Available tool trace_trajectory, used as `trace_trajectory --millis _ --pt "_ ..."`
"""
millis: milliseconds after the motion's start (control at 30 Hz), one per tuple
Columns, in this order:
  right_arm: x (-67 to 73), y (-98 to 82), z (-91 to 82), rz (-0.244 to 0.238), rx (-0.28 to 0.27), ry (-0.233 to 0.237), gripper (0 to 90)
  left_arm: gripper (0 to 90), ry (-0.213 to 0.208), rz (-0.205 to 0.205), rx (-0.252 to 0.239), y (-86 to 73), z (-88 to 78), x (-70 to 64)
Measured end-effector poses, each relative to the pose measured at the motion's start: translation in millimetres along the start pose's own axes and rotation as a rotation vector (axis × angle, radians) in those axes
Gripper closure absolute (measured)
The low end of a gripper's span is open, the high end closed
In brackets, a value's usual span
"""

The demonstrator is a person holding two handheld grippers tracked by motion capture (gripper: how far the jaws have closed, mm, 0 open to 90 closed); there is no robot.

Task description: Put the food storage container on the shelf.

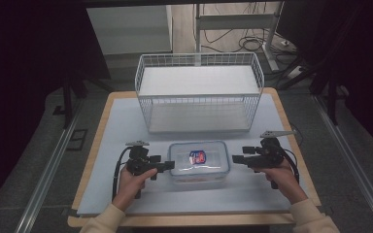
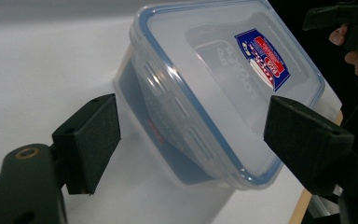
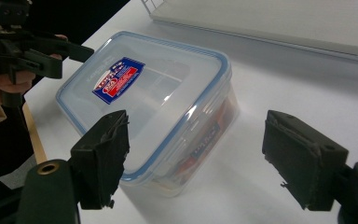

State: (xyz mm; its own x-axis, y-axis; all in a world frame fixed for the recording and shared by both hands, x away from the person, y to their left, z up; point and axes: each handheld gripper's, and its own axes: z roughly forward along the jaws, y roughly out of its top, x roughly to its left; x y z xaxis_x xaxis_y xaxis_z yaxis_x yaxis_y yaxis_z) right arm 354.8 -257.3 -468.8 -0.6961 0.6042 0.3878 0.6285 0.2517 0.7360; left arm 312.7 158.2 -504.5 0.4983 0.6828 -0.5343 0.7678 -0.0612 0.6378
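Two grippers flank the plastic container (image 1: pixel 198 161) near the table's (image 1: pixel 116 126) front edge, its blue-rimmed lid (image 2: pixel 223 70) on; my left gripper (image 1: pixel 167 165) sits at its left end, jaws spread, nothing pinched; my right gripper (image 1: pixel 237 158) waits just off its right end, jaws wide apart, released; I'd say the lift hasn't begun; the wire basket (image 1: pixel 199 92) beyond stands empty.
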Motion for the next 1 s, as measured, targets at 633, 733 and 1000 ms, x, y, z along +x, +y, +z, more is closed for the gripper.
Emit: trace_trajectory --millis 633,733,1000 --pt "2.8 0.2 38.4 0.036 0.101 0.034 18.5 26.7 -0.111 -0.109 0.038 2.9 22.0 9.2" --pt "-1.1 1.8 48.5 0.096 0.123 0.060 16.9 27.3 -0.114 -0.109 0.042 3.1 21.6 9.8" --pt "-9.9 2.6 65.0 0.190 0.149 0.142 16.3 27.4 -0.114 -0.106 0.037 2.9 21.7 9.6"
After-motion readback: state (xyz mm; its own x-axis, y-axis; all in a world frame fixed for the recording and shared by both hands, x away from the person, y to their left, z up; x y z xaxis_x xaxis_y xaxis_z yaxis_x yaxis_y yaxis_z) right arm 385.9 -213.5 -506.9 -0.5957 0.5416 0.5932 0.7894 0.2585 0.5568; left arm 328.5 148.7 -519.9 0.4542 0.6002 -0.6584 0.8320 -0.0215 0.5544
